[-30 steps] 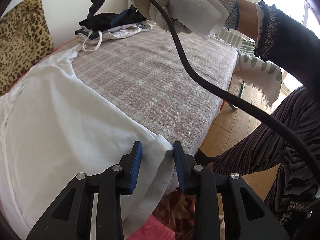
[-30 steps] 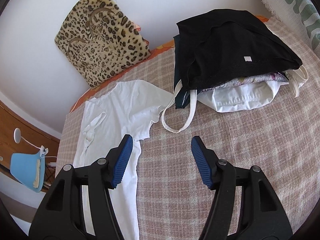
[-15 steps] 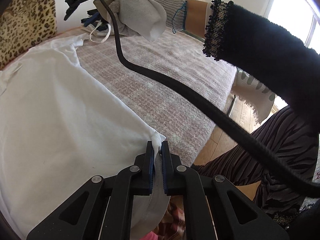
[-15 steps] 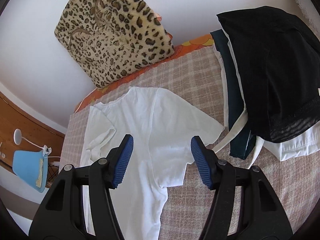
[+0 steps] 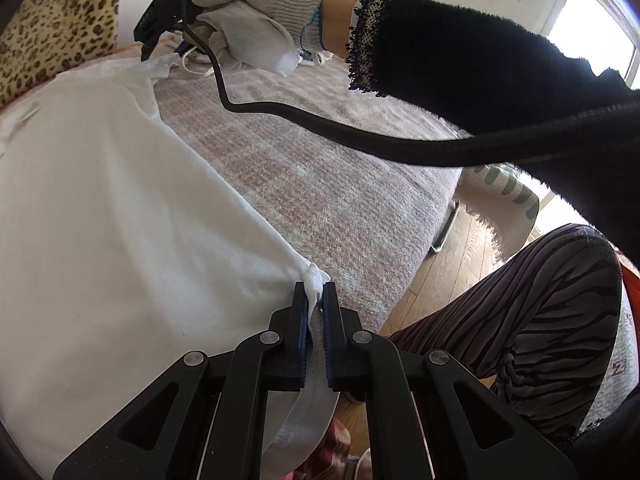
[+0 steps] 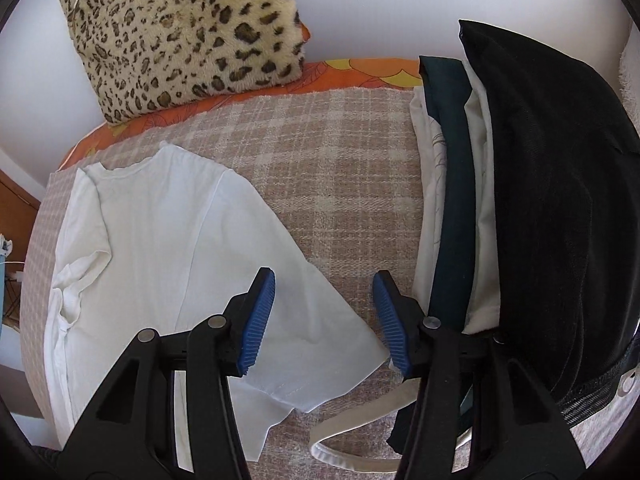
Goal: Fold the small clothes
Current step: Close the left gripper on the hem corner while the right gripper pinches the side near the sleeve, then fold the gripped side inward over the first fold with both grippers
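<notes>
A white T-shirt (image 5: 120,220) lies spread on the plaid bed cover (image 5: 320,184). My left gripper (image 5: 315,292) is shut on the shirt's near hem corner at the bed's front edge. In the right wrist view the same shirt (image 6: 168,232) lies flat with its right sleeve (image 6: 320,344) pointing at me. My right gripper (image 6: 324,308) is open, low over that sleeve, its pads on either side of the sleeve's end. It also shows in the left wrist view (image 5: 160,36), held by a gloved hand over the far sleeve.
A pile of dark and white clothes (image 6: 540,220) lies right of the sleeve, with a white strap (image 6: 352,436) trailing out. A leopard-print cushion (image 6: 180,32) leans on the wall. The bed's edge and wooden floor (image 5: 452,256) are at the right. A black cable (image 5: 360,136) crosses above the cover.
My left gripper closed on the hem corner and holds it. My right gripper moved left and down from the clothes pile to over the shirt's sleeve, staying open.
</notes>
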`<state>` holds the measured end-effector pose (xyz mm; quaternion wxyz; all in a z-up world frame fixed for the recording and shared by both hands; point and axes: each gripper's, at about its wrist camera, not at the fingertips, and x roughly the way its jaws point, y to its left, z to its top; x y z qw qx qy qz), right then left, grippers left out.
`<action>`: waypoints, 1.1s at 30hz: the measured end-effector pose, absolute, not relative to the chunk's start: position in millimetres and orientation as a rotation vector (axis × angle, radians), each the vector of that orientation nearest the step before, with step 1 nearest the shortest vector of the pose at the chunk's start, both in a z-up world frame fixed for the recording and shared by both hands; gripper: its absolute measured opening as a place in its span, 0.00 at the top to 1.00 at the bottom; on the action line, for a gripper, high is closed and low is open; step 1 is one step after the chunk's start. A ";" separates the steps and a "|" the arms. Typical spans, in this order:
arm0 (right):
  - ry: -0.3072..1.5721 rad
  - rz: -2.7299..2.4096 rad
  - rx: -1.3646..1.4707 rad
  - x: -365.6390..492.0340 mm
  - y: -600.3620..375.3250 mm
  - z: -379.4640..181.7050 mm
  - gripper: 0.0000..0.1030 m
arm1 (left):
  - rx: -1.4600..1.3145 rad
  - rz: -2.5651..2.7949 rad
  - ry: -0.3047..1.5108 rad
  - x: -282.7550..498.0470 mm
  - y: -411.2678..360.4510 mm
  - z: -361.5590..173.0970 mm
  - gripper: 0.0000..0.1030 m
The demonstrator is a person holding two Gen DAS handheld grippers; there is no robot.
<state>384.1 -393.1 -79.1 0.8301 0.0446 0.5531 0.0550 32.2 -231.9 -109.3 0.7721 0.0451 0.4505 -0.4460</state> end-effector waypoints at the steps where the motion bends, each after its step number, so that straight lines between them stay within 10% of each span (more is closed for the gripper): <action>1: 1.184 0.115 0.071 385.2 -391.4 -81.3 0.48 | 0.098 -0.967 0.977 32.5 -232.2 -109.4 0.95; 6: 1.183 0.113 -0.011 385.0 -380.2 -83.5 0.47 | 0.096 -0.968 0.976 32.5 -232.5 -108.1 0.95; 11: 1.158 0.130 -0.069 378.5 -369.7 -77.4 0.96 | 0.090 -0.966 0.973 33.7 -233.6 -107.2 0.95; 33: 1.081 0.045 -0.055 382.1 -364.8 -48.6 0.98 | -0.069 -0.946 0.945 35.0 -199.8 -95.8 0.96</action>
